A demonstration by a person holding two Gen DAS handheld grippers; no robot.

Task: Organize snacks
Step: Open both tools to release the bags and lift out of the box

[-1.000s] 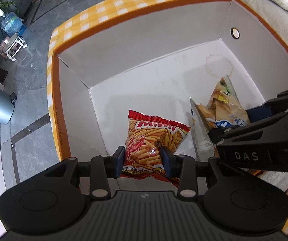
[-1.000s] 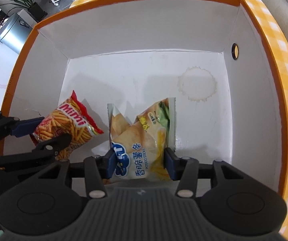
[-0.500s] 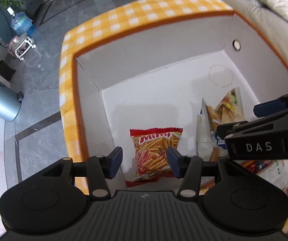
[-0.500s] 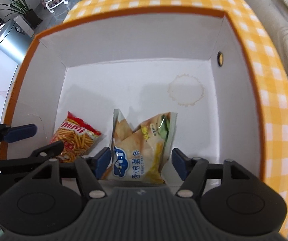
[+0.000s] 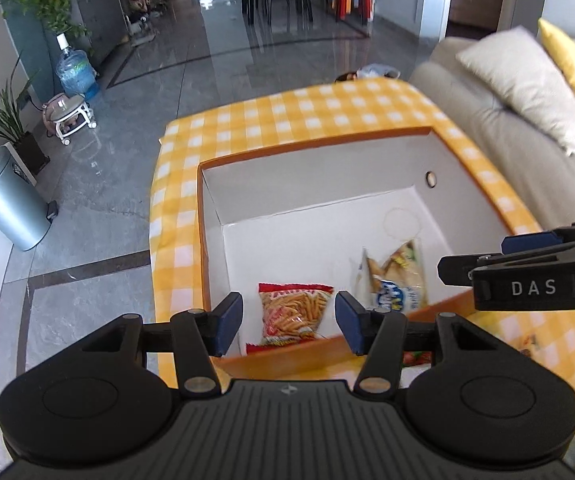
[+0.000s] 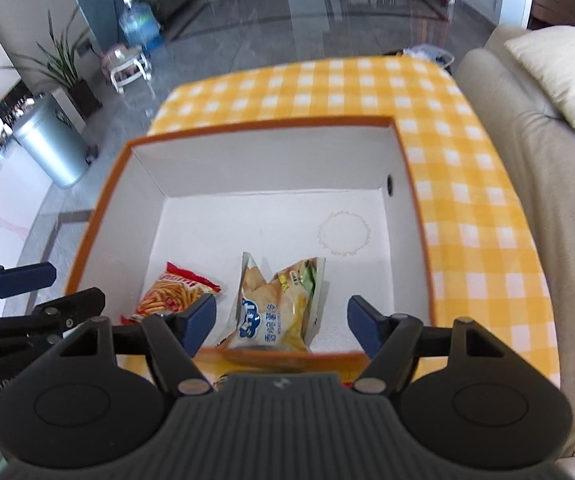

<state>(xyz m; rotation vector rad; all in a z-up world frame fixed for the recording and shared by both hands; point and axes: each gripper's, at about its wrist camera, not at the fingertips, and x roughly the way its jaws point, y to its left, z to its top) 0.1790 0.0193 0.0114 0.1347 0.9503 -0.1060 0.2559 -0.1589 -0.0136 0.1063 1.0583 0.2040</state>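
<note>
Box (image 5: 367, 168) with orange rim and white inside, set on a yellow-and-white checked tablecloth (image 5: 287, 112), seen from above by 2 handheld grippers. Inside, on the near part of the white floor, 2 snack bags lying flat, just beside each other, not overlapping so far as can be told.

Red bag of stick snacks (image 5: 293, 314) on the left side, long axis running from the near wall toward the far wall, its near end hidden behind the orange rim. Pale potato-chip bag (image 6: 279, 306) to its right, rumpled, long axis likewise running near to far, top edge tilted up.

Left gripper (image 5: 289, 322) above the near rim, jaws apart and having just been opening, nothing between the pads; red bag directly below and ahead in the gap's line of sight, well clear of the fingers. Right gripper (image 6: 281, 322) likewise above the near rim, jaws apart and just opened wider, holding nothing; chip bag straight below and ahead of it.

Each bag nearest to the gripper on its own side. Both bags apparently delivered, so next move probably away from the box, back toward the near side of the table, where scraps of colourful packaging (image 5: 419, 358) peek out beneath the left gripper; kind and number of those items not clear.

Couch (image 6: 527, 160) with pillows to the right, grey tiled floor (image 5: 107, 160) beyond.
</note>
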